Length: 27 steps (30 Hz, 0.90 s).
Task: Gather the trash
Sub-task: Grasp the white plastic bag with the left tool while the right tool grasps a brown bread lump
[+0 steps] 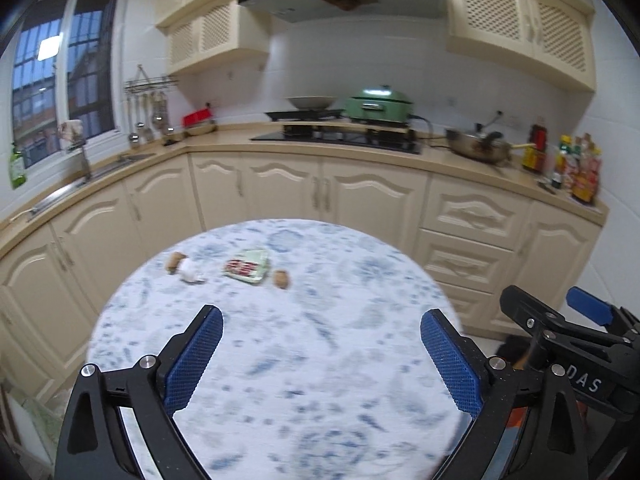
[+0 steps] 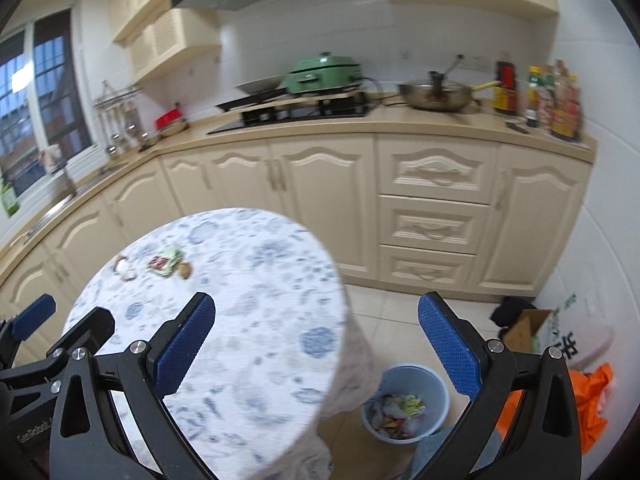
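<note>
Your left gripper [image 1: 322,322] hangs over the near half of the round table [image 1: 280,360] with its blue pads spread wide and nothing between them. Your right gripper [image 2: 316,308] is just as wide apart and also holds nothing; it hangs at the table's right edge, above the floor and the blue trash bin [image 2: 406,404], which already has wrappers in it.

The trash lies in a loose row on the far left part of the table: a brown piece [image 1: 175,261], a crumpled white scrap [image 1: 191,272] touching it, a green-and-red wrapper [image 1: 247,266] lying flat with its long axis running left to right, and another brown piece [image 1: 281,279] just right of it. Motion blur hides finer detail.
</note>
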Each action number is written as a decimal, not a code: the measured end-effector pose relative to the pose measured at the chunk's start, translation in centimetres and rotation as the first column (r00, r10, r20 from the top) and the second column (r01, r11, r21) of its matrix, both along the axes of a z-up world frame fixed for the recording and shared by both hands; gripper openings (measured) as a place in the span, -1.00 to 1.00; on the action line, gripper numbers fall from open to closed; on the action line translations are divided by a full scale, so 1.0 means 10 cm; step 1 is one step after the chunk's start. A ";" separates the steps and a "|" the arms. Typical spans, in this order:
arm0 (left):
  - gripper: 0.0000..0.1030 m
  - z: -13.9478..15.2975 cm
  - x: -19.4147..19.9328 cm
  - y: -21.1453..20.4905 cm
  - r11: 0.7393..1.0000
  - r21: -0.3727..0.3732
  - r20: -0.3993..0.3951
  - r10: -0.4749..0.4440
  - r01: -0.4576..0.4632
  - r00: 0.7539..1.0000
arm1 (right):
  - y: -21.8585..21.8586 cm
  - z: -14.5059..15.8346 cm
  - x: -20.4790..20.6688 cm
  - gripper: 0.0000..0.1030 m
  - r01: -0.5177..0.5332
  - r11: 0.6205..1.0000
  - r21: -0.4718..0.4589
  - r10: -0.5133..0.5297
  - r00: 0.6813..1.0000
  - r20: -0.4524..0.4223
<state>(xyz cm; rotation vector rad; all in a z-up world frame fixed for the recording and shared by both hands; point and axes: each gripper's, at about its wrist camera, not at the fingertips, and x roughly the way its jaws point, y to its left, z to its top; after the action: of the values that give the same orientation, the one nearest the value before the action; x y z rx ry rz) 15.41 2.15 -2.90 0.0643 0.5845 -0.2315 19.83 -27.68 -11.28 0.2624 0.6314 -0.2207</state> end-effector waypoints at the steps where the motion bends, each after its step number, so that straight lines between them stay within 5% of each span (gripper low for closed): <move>1: 0.89 0.00 0.01 0.01 1.000 0.000 -0.002 0.007 -0.007 1.000 | 0.07 0.00 0.05 0.99 -0.014 1.000 -0.008 0.014 1.000 -0.003; 11: 0.89 -0.08 0.26 0.24 0.996 0.003 -0.042 0.091 -0.091 0.995 | 0.51 -0.10 0.49 0.99 -0.117 0.993 -0.016 0.116 0.992 -0.051; 27: 0.89 -0.54 1.73 0.93 0.981 -0.006 -0.221 0.186 -0.192 0.957 | 1.00 -0.72 1.68 0.99 -0.216 0.968 0.128 0.243 0.937 -0.250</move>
<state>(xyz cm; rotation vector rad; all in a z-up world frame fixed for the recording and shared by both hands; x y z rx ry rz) 32.66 11.47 -8.26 -0.0447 0.8030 -0.0597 36.64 -17.68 -18.46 0.2540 0.9330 0.0029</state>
